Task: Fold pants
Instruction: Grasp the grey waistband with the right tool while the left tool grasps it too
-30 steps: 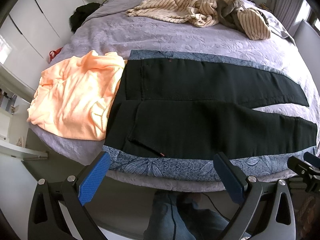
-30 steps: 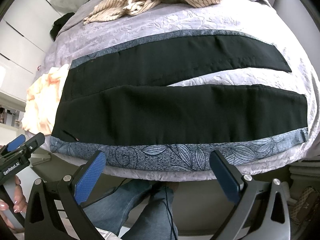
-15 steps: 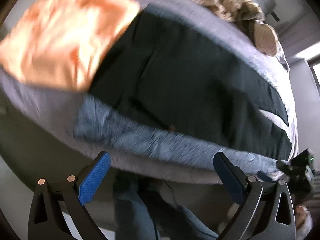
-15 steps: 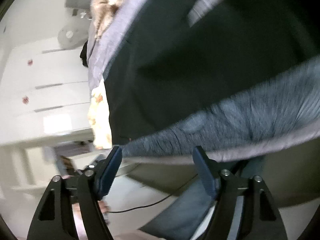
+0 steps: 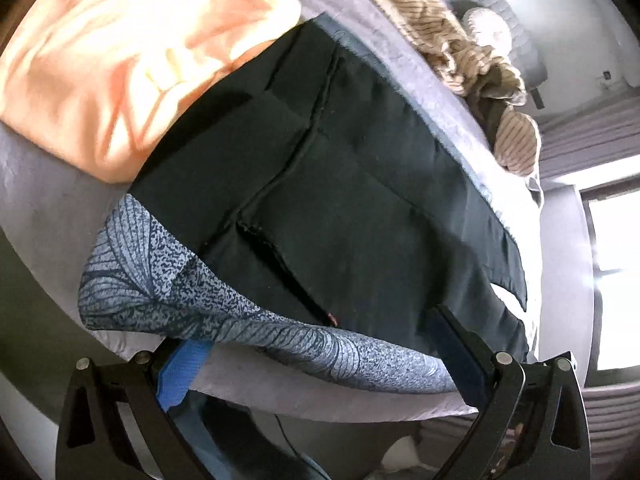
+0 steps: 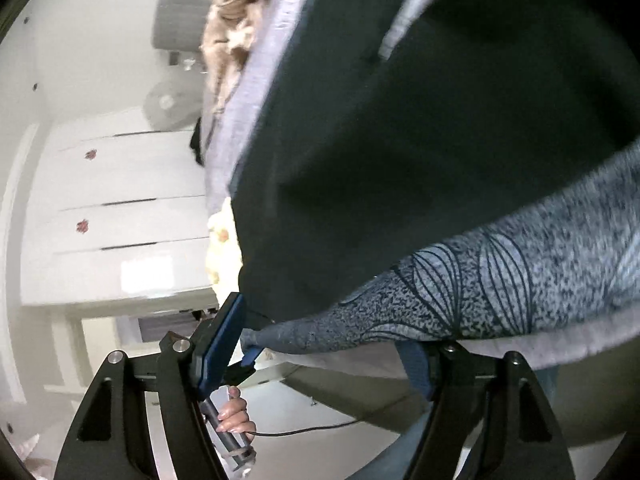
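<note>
Pants (image 5: 360,184) lengthwise along bed edge (image 5: 304,396)

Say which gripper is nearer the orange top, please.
Left. The left gripper is at the pants' waist beside the top; the right gripper, jaws just narrowed over cloth, is farther along.

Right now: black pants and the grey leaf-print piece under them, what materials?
Black pants: looks like smooth matte woven fabric, lying flat with crisp stitched seams; fibre unclear. Leaf-print cloth: thin printed textile, speckled grey with dark leaf lines, draping softly over the bed edge; probably cotton-like.
</note>
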The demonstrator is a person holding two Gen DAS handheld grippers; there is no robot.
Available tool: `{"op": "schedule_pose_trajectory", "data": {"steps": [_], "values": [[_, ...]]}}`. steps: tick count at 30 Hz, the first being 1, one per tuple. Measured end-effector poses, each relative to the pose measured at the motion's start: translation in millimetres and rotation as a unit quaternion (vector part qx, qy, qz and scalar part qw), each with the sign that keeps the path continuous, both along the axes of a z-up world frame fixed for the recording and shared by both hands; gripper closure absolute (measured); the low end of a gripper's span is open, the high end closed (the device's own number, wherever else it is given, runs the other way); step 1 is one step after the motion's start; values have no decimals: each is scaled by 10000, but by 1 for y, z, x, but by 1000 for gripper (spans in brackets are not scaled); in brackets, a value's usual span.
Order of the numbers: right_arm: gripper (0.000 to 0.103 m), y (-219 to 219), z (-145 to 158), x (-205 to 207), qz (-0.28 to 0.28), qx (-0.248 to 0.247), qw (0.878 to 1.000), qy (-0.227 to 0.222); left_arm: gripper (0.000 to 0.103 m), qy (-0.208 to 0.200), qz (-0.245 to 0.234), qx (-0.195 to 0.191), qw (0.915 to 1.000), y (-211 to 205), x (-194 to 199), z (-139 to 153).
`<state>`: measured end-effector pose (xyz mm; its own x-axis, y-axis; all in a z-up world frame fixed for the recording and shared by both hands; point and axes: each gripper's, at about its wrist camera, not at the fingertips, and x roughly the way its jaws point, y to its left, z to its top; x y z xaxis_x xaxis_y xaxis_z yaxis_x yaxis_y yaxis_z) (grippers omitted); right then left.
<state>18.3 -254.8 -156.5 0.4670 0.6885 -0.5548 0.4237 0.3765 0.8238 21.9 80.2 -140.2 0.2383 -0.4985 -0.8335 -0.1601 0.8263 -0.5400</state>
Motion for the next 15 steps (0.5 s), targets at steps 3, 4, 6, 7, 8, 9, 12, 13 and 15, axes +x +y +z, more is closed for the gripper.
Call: {"op": "schedule_pose_trajectory", "data": {"steps": [3, 4, 6, 7, 8, 9, 12, 13, 15], "values": [[27, 5, -21, 5, 42, -7, 9999, 125, 42, 347, -42, 302, 9989, -7, 0, -24], [29, 7, -26, 6, 16, 21, 9998, 199, 49, 450, -54, 296, 9985, -3, 3, -28], [61, 8, -41, 3, -105, 158, 9989, 424, 72, 459, 13, 145, 9988, 0, 5, -25], [95, 5, -46, 0, -199, 206, 9979, 588, 79, 454, 12, 187, 9988, -1, 8, -22], [95, 0, -48, -4, -271, 171, 9973, 659, 85, 415, -16, 275, 9988, -3, 10, -15], [95, -1, -43, -4, -315, 136, 9977, 580, 85, 264, -73, 253, 9993, -6, 12, 0], [95, -8, -1, 5, -110, -225, 9997, 19, 84, -152, -208, 334, 9991, -16, 18, 37], [95, -8, 15, 13, 20, -362, 9992, -167, 84, -263, -223, 341, 9988, -19, 23, 48], [95, -14, 41, 31, 266, -620, 9967, -453, 84, -457, -212, 292, 9983, -27, 38, 65]]}}
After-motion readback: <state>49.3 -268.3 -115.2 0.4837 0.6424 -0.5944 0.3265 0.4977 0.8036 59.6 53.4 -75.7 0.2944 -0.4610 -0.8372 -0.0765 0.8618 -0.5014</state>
